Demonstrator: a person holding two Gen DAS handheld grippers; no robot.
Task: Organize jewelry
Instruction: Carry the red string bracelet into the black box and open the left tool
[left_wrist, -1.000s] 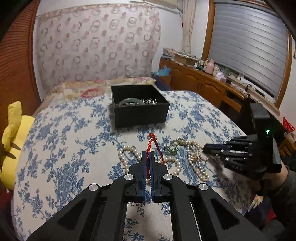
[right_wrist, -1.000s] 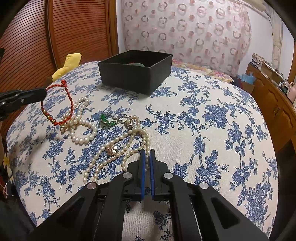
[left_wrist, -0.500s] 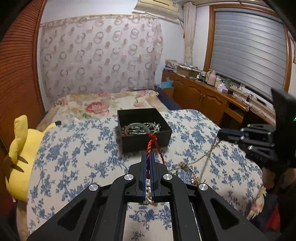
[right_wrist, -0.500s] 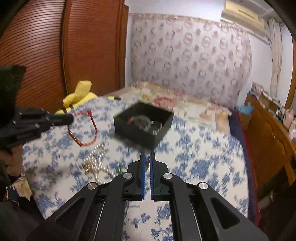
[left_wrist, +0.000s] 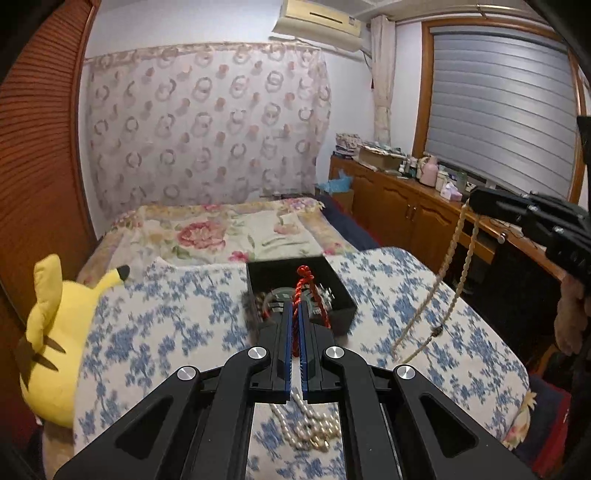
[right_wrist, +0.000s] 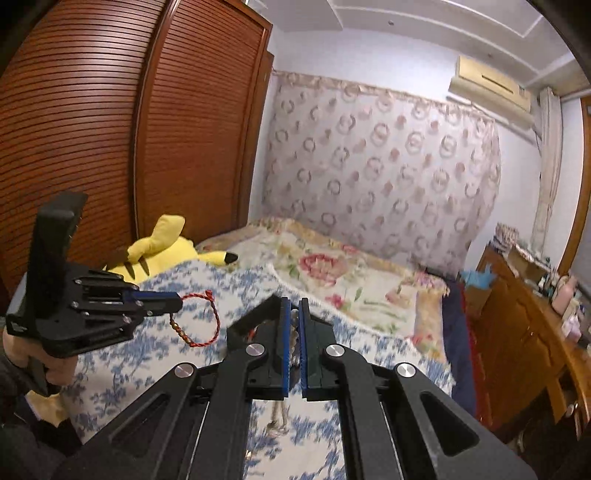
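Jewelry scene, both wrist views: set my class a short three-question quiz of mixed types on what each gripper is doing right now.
1. True or false: the left gripper is shut on the red bracelet.
2. Multiple choice: what hangs from the right gripper? A) a green bangle B) a pearl necklace C) nothing
3. Fill the gap: more pearls lie on the ____ below the left gripper, in front of the black box.

Key
1. True; the cord is pinched between its jaws.
2. B; its strands hang down to the bedspread.
3. bedspread
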